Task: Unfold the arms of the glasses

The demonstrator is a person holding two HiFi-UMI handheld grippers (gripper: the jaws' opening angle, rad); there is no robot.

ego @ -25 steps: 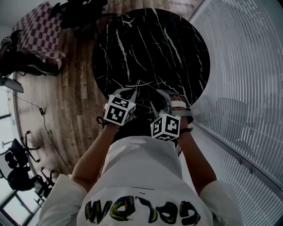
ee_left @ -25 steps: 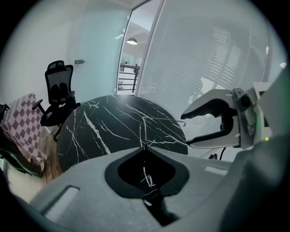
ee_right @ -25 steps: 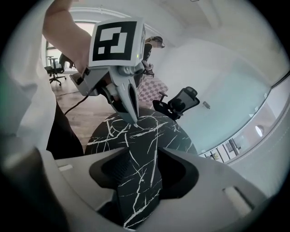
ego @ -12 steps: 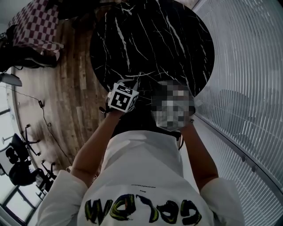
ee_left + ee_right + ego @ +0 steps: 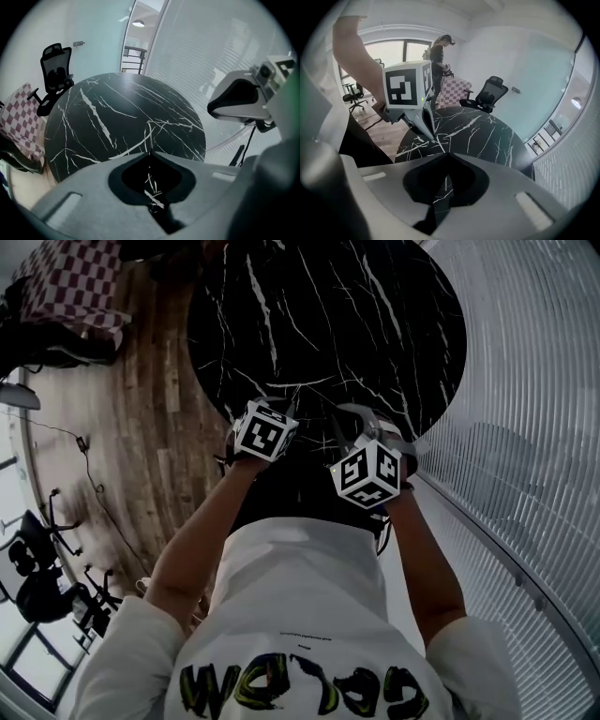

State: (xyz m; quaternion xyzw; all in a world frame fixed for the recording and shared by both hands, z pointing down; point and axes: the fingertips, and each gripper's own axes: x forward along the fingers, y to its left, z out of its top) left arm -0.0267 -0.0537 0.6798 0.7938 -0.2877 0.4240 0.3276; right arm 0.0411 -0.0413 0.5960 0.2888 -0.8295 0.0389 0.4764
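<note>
Nearest to me, my left claw (image 5: pixel 150 153) is pressed together at the tips, with only the veined stone showing through the gap behind them. My right claw (image 5: pixel 449 154) has just been closing and its tips now meet too, with nothing caught between them. Both hang side by side, tilted down over the near edge of the round black marble counter (image 5: pixel 328 324).

I cannot find the glasses in any view. The stretch of counter I can see carries nothing, so they are either hidden under the claws at the near rim or not there.

When I do find them, I expect them to be light and springy, with small hinges that won't stand twisting and lenses that slip and smudge. I would spread one claw and pinch the front at the bridge. With the other I would take one arm near its tip and swing it out along the hinge's own arc.

Beyond the counter lie the wooden floor (image 5: pixel 141 409), a checked cloth (image 5: pixel 70 282) and an office chair (image 5: pixel 54 75).
</note>
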